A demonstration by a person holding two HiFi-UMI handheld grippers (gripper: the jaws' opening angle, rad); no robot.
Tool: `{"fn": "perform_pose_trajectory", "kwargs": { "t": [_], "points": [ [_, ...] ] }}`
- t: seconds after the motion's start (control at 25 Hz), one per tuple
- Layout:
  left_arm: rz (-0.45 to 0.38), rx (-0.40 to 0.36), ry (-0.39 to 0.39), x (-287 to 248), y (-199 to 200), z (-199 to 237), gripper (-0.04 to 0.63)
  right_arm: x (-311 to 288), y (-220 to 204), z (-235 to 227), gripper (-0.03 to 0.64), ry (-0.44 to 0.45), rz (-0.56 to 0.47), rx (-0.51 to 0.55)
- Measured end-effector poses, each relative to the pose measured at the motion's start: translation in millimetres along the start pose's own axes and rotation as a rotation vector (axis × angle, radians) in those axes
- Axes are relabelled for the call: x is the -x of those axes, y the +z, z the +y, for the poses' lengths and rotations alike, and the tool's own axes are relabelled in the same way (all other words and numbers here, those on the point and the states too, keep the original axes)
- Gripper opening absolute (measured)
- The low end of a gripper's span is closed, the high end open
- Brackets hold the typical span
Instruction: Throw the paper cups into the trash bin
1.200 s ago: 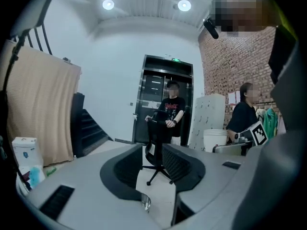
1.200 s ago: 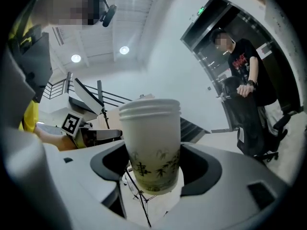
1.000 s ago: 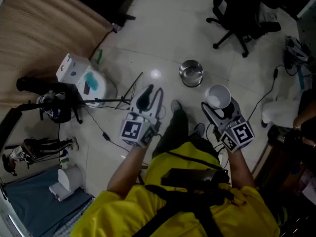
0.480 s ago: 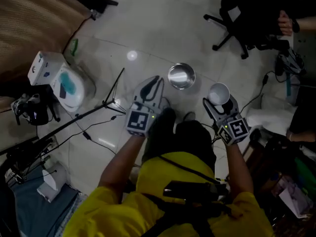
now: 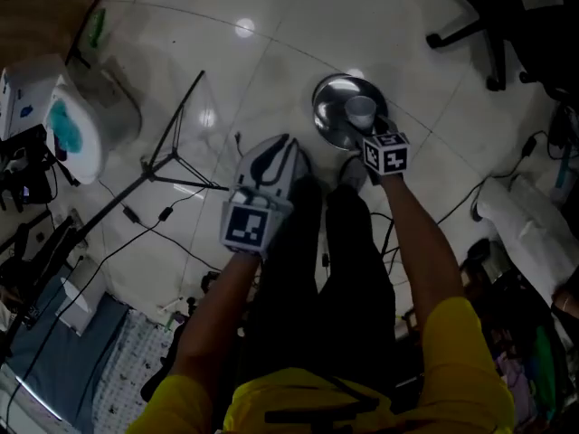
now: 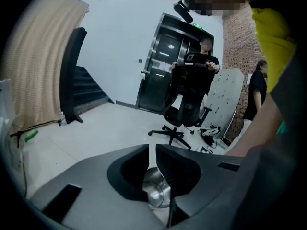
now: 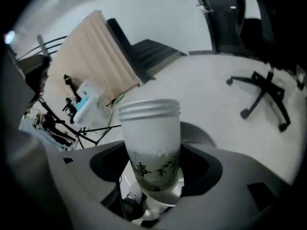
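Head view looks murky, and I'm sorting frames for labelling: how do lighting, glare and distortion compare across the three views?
Head view: dim, trousers nearly black, lamp glare spots on the glossy floor. Left gripper view: brighter, strong fisheye bending, black vignetted corners. Right gripper view: same fisheye, paper cups crisp, background softer.

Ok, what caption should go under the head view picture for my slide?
Right claw holds paper cups above the shiny metal trash bin.

Two tools point(image 5: 286, 143) point(image 5: 360, 125), one stack of paper cups point(image 7: 151, 143), one metal bin point(image 5: 327, 107), one office chair point(image 6: 189, 97).
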State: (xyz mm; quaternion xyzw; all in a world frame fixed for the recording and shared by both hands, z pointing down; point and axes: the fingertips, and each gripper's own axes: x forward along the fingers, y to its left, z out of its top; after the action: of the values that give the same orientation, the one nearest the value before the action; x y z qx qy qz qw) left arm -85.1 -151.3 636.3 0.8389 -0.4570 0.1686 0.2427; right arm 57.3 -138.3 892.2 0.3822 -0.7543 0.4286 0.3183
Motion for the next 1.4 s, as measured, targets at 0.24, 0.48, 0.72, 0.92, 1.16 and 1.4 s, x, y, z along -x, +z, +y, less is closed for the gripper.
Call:
{"fn": "perform_pose_trajectory", "kwargs": {
  "t": [0.24,0.48,0.72,0.92,1.16,1.4],
  "points": [
    [0.039,0.070,0.009,-53.4,-86.9,24.7,0.046,-118.6,-65.9,-48.8,0.330,-0.082,0.242,0.032],
    [0.059,0.150,0.030,-49.2,-110.1,36.7,0.046,-142.0,-64.0,-35.7,0.333,-0.076,0.269,0.117],
    [0.081,0.141,0.036,-44.8,-113.0,48.3,0.046,-142.5,-77.9,-33.4,0.333,-0.099,0.301,0.091],
    [0.081,0.147,0.025,-48.1,-93.6,51.5,0.048,-96.3,-42.7,-23.4,0.331,-0.083,0.159,0.028],
    [0.042,0.133,0.002,-23.8,-37.9,26.5,0.048,91.1,46.3,39.1,0.227,-0.029,-0.230,0.004],
    [-0.051,0.081,-0.029,31.3,56.5,-18.8,0.048,264.4,115.1,90.9,0.005,-0.177,-0.488,0.034]
  ]
}}
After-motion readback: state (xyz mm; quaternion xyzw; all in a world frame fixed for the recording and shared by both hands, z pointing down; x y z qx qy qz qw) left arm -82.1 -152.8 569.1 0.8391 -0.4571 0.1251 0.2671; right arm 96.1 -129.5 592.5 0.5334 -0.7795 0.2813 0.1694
